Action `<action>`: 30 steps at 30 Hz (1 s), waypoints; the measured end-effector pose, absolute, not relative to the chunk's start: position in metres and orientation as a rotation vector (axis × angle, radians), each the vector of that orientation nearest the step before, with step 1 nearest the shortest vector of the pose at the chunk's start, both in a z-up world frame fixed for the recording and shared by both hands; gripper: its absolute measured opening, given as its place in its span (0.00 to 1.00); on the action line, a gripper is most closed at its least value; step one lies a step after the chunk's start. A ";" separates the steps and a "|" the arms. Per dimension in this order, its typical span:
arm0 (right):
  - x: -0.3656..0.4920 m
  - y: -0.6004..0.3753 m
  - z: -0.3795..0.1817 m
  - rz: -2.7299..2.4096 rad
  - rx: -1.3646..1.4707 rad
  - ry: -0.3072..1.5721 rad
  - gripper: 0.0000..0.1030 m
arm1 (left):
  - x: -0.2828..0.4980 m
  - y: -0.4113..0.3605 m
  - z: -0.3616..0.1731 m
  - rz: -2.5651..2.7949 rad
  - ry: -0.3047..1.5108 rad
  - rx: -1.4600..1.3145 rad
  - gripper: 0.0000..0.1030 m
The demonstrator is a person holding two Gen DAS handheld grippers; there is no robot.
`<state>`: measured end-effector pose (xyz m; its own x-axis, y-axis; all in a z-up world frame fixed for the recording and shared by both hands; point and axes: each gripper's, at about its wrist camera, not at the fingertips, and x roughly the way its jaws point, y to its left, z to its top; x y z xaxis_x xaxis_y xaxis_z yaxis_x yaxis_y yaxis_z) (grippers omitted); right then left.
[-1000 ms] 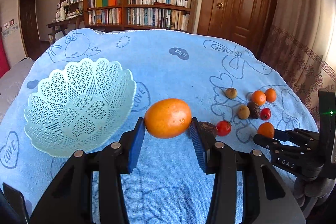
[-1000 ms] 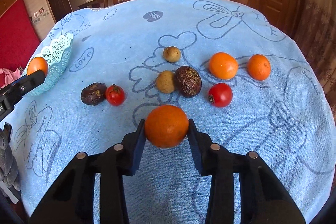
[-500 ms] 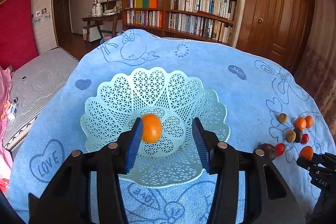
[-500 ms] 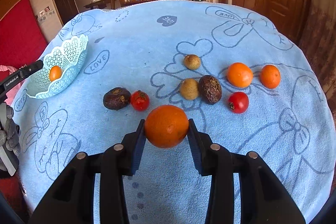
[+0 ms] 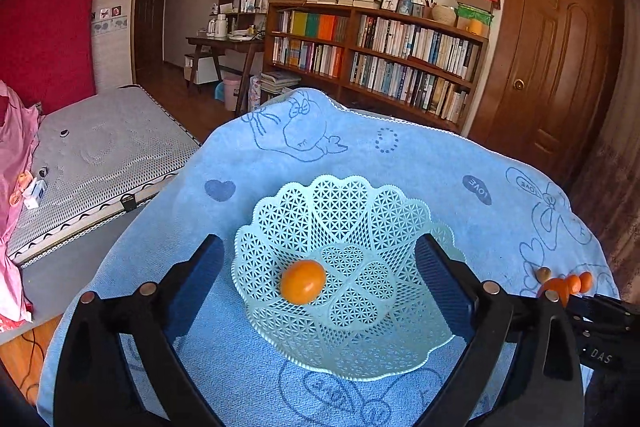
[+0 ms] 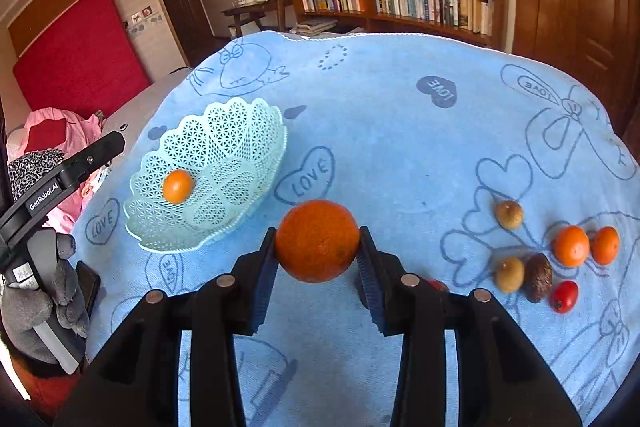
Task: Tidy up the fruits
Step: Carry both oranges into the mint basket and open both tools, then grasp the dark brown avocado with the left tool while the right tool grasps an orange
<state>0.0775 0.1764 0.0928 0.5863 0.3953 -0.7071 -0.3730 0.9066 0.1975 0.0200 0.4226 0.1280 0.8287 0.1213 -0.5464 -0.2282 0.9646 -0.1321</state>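
Keep the right hand-held gripper (image 6: 318,259) squeezed on the orange (image 6: 317,240), carry over the basket (image 6: 256,135), drop beside the small orange fruit (image 6: 178,186), left hand-held gripper (image 5: 320,281) wide open.

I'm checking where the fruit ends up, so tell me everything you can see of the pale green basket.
The basket is a shallow, pale mint bowl of what looks like plastic, pierced all over in a lattice with heart-shaped panels and a scalloped rim. It sits upright on the blue towel, near its left side. One small orange fruit lies inside, left of centre. The left claw hangs open around it; its fingers do not appear to touch the rim.
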 end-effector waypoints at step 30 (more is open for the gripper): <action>0.091 0.203 0.093 0.458 0.082 0.789 0.65 | 0.027 0.427 0.116 0.179 0.623 -0.258 0.97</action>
<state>0.0909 0.2035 0.0927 0.6119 0.4267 -0.6660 -0.3665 0.8991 0.2393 0.0275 0.4269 0.1158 0.7985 0.0876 -0.5956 -0.2417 0.9528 -0.1839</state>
